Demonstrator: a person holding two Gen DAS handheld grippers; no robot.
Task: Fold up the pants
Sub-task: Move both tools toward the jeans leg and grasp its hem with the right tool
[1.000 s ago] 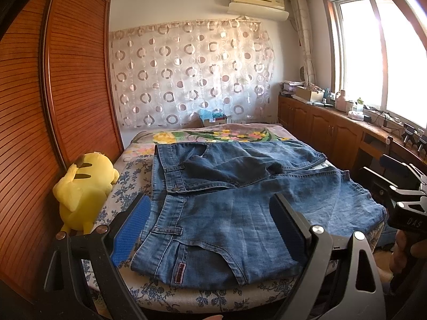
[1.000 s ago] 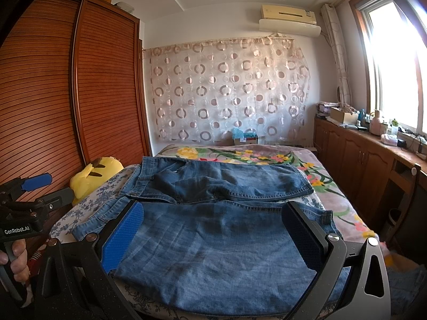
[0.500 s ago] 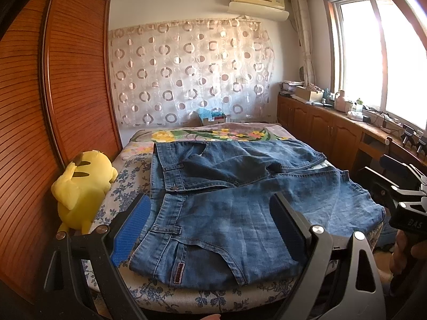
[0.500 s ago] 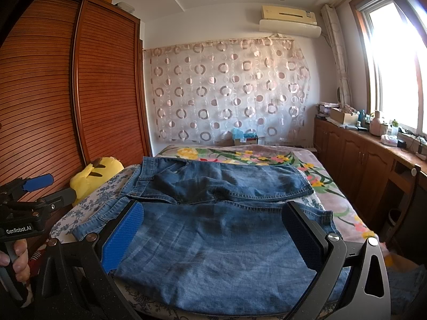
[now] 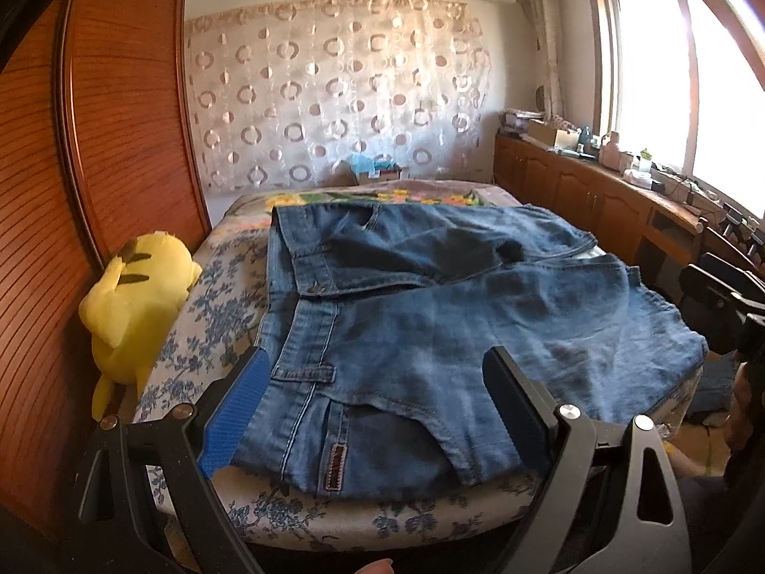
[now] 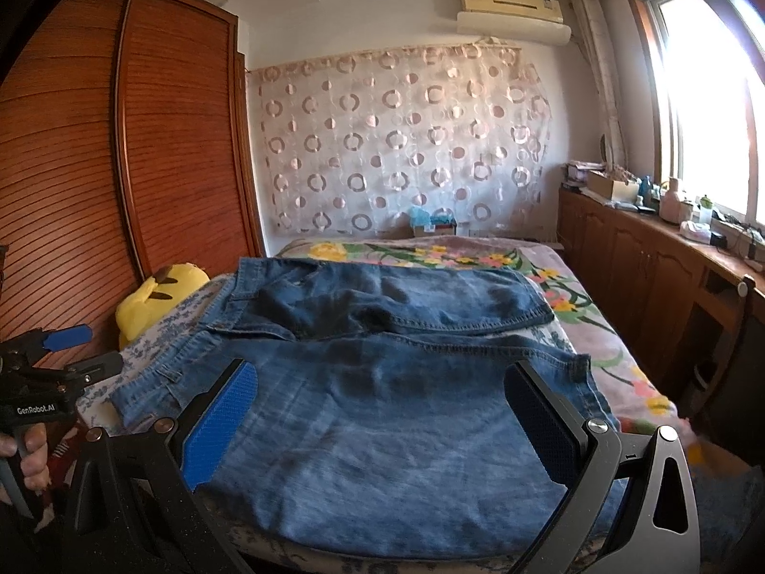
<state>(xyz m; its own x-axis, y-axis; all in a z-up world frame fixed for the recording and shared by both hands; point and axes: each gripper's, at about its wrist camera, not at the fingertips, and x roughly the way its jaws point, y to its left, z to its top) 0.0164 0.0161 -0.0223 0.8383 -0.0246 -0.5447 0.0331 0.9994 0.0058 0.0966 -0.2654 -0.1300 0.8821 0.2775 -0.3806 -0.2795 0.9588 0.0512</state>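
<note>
Blue denim pants (image 5: 430, 325) lie spread across the near end of the bed, waistband toward the left, legs running right; the same pants (image 6: 382, 406) fill the right wrist view. My left gripper (image 5: 373, 411) hovers open over the waistband corner near the bed's front edge, holding nothing. My right gripper (image 6: 382, 416) stands open above the leg part, also holding nothing. The left gripper's body (image 6: 43, 382) shows at the left of the right wrist view, held by a hand.
A yellow plush toy (image 5: 129, 301) leans between the bed's left side and the wooden wardrobe (image 5: 95, 143). The floral bedspread (image 6: 430, 253) lies beyond the pants. Wooden cabinets (image 6: 645, 277) with clutter run along the right under the window.
Both grippers have shifted only slightly; the left view edges a little toward the bed. The pants lie as before and both jaws stay open.
</note>
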